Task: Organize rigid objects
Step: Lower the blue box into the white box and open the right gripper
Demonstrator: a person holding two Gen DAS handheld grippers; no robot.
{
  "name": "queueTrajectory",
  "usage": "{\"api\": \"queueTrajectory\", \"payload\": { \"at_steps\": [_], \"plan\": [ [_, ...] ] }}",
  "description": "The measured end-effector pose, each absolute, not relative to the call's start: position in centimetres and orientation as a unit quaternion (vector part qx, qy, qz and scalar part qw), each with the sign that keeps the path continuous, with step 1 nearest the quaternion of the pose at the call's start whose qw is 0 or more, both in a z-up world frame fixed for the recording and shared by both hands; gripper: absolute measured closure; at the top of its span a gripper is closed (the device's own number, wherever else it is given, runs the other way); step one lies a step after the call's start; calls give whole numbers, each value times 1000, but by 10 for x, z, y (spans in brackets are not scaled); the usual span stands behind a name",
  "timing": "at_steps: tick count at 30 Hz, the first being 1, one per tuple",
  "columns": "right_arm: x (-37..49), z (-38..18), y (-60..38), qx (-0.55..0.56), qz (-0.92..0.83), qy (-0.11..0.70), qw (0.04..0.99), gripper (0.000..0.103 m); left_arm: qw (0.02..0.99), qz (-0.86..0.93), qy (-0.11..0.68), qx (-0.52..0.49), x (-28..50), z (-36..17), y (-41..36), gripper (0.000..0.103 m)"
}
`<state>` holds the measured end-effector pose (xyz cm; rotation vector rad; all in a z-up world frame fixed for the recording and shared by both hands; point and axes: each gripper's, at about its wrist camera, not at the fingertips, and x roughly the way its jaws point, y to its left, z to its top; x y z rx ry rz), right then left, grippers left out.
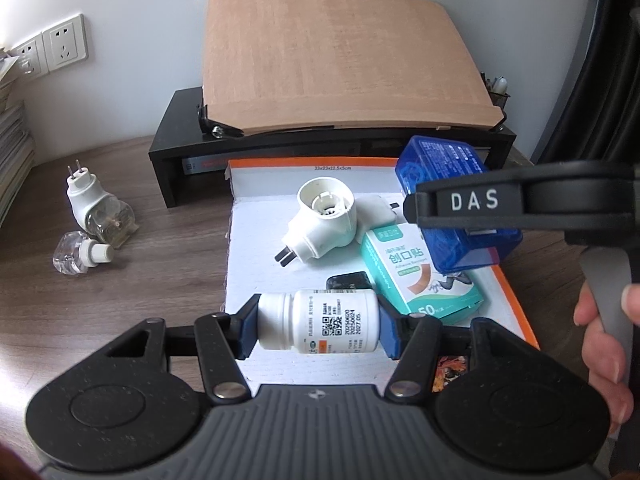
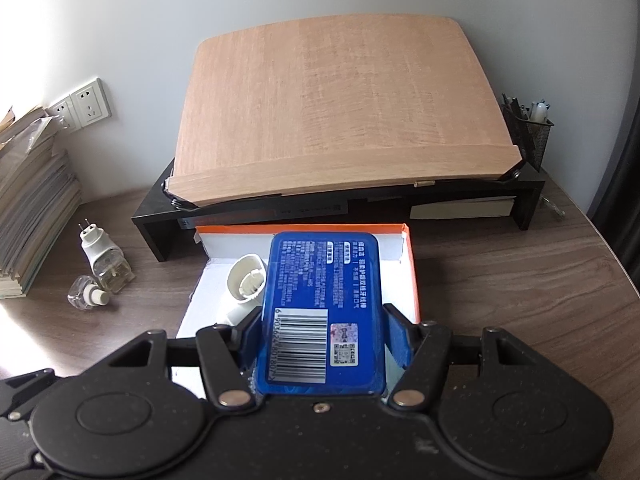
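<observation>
My left gripper (image 1: pixel 318 326) is shut on a white pill bottle (image 1: pixel 320 322), held sideways just above the near end of the orange-rimmed white box (image 1: pixel 240 248). In the box lie a white plug-in heater (image 1: pixel 320 220), a teal plaster box (image 1: pixel 416 276) and a small black item (image 1: pixel 346 281). My right gripper (image 2: pixel 320 336) is shut on a blue plastic case (image 2: pixel 320 308), held over the right side of the box (image 2: pixel 414 276). In the left wrist view the blue case (image 1: pixel 448 200) and the right gripper's body (image 1: pixel 480 202) hang above the plaster box.
On the wooden desk left of the box lie another white plug-in heater with a bottle (image 1: pixel 100 208) and a loose clear refill bottle (image 1: pixel 80 256). A black riser (image 2: pixel 532 190) with a tilted wooden board (image 2: pixel 332 108) stands behind. Stacked books (image 2: pixel 32 208) sit far left, a mesh pen holder (image 2: pixel 528 132) far right.
</observation>
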<state>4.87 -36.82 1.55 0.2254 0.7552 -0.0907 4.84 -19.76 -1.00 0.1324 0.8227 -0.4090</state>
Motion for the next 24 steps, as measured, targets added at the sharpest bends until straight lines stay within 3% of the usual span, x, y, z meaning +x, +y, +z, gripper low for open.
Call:
{"api": "queueTrajectory", "payload": {
  "at_steps": [11,24],
  "plan": [
    [69,14,-370,97,-48,350,930,27,893,-196,402,58,53,-14,-197,45],
    [27,34,-386,102,-88,315,940,23,884,-218,411,53,47,-18,-205,44]
  ]
}}
